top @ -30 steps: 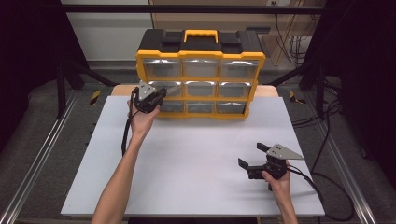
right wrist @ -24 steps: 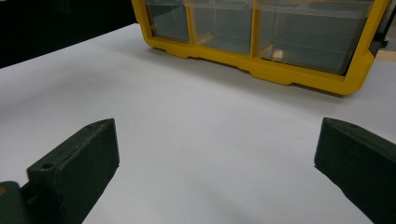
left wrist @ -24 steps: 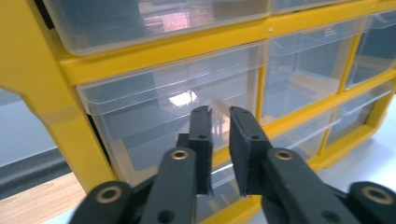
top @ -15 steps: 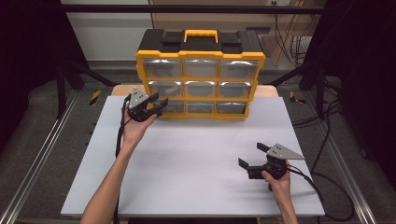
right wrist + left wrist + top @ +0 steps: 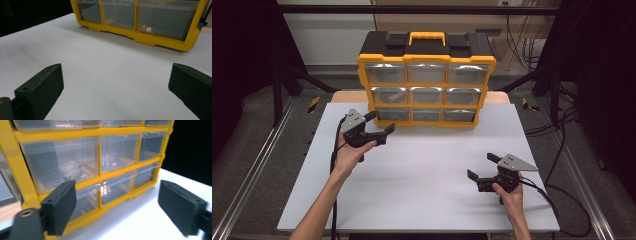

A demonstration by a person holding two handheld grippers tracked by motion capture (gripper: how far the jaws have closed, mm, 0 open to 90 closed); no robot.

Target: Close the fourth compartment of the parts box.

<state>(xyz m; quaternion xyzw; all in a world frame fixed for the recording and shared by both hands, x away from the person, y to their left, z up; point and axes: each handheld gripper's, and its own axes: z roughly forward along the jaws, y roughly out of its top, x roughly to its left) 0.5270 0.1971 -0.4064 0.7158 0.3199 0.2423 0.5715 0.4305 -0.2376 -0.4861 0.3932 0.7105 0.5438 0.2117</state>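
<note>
My left gripper [image 5: 379,129] has jaws of matt black plastic with finely rough pads [image 5: 62,207]. The organizer [image 5: 427,80] is glossy yellow plastic, and its drawers [image 5: 117,152] are clear, shiny plastic. The table [image 5: 427,170] is smooth, matt white board.

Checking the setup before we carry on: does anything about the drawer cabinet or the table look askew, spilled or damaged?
Nothing stands out. The yellow drawer cabinet stands upright at the back of the white table, its clear drawers pushed in, with no spill or damage visible.
</note>
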